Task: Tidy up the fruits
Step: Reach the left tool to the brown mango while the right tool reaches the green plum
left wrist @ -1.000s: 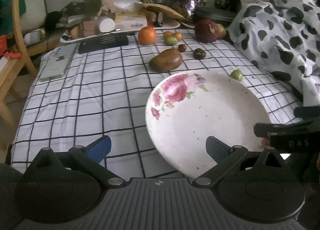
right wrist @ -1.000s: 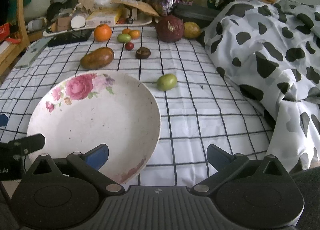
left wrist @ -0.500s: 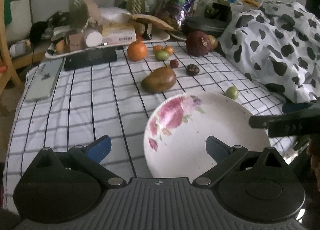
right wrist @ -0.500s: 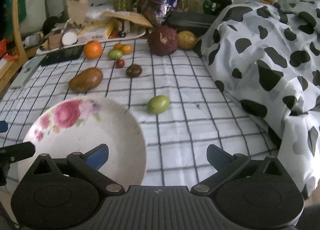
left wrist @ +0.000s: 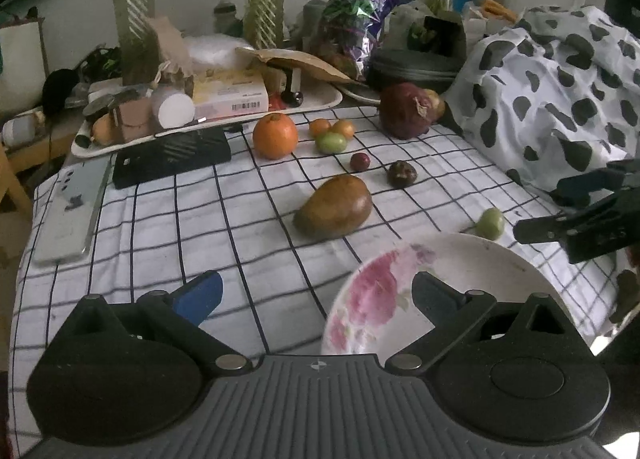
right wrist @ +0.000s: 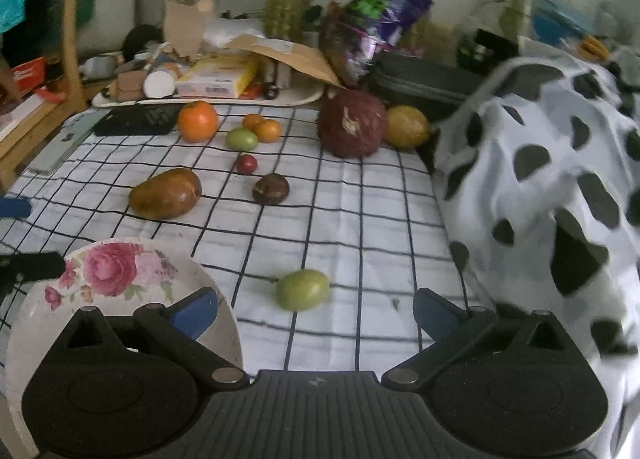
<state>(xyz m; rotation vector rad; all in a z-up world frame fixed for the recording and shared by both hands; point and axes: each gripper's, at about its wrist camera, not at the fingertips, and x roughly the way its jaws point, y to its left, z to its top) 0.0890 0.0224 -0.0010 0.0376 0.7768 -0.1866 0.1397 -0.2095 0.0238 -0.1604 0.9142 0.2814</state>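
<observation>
Checked cloth (left wrist: 168, 227) covers the desk, clutter along the top of both views. Task barely started: floral plate (right wrist: 132, 283) sits empty at lower left of right wrist view. All fruit loose on the cloth: brown mango (right wrist: 165, 194), orange (right wrist: 197, 121), dark red fruit (right wrist: 353, 124), small green fruit (right wrist: 303, 289) dead ahead. Left gripper (left wrist: 316, 291) and right gripper (right wrist: 314, 307) both have fingers wide, nothing held. Versus a second ago: both cameras pulled back and up, plate now lower in frame, green fruit now centred between the right fingers. Likely first pick.
</observation>
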